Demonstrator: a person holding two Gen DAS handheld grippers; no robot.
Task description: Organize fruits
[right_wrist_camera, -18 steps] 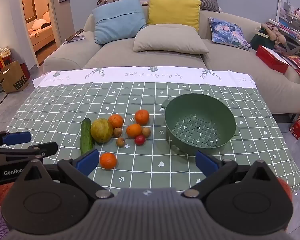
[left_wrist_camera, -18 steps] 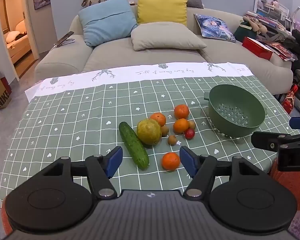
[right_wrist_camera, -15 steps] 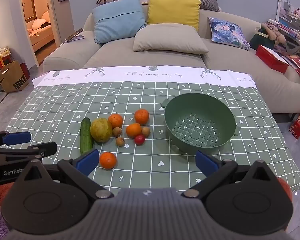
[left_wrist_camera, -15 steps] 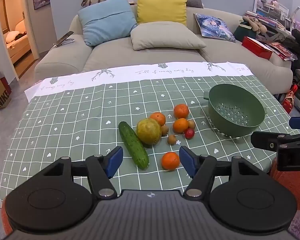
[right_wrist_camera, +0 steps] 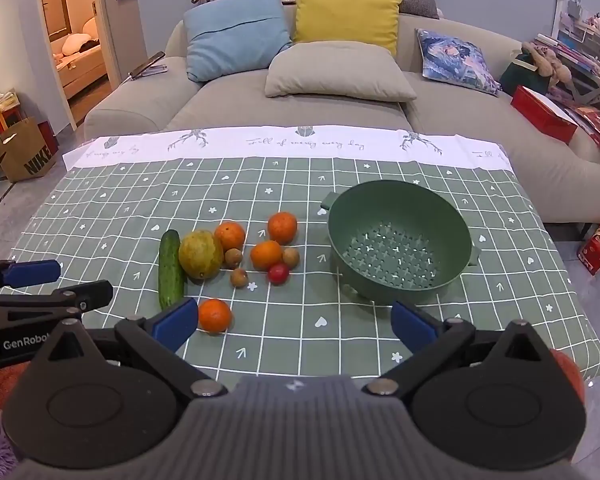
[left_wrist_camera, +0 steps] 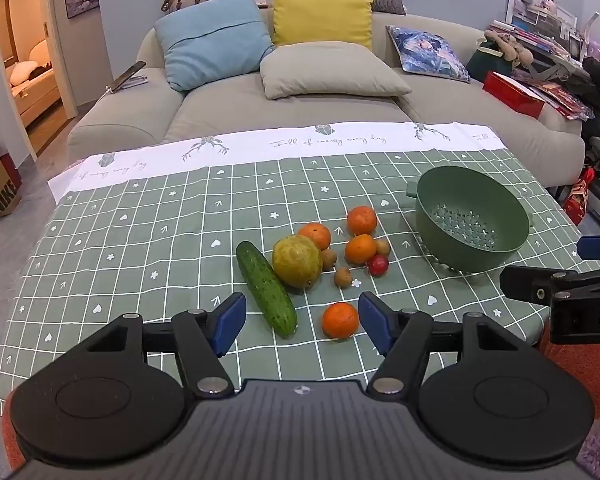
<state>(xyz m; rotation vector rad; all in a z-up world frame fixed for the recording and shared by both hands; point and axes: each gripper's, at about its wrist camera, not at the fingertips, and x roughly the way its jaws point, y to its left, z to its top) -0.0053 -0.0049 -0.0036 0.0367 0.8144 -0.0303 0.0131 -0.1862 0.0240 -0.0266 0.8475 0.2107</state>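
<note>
A cluster of fruit lies mid-table: a cucumber (left_wrist_camera: 266,288), a yellow-green pear-like fruit (left_wrist_camera: 297,261), several oranges, small brown fruits and one red one (left_wrist_camera: 379,265). A lone orange (left_wrist_camera: 340,320) lies nearest the front edge; it also shows in the right wrist view (right_wrist_camera: 215,315). An empty green colander (left_wrist_camera: 471,220) stands to the right (right_wrist_camera: 400,246). My left gripper (left_wrist_camera: 302,322) is open and empty near the front edge, with the lone orange between its fingers in view. My right gripper (right_wrist_camera: 294,322) is open wide and empty, in front of the colander.
The table wears a green checked cloth (left_wrist_camera: 140,240) with a white far border. A beige sofa (left_wrist_camera: 300,96) with cushions stands behind it. Clutter and a red box (left_wrist_camera: 514,94) lie at the right; a paper bag (right_wrist_camera: 24,156) sits on the floor at the left.
Both views have shifted very slightly; the left gripper has edged a little closer to the lone orange. Nothing was grasped or released.
</note>
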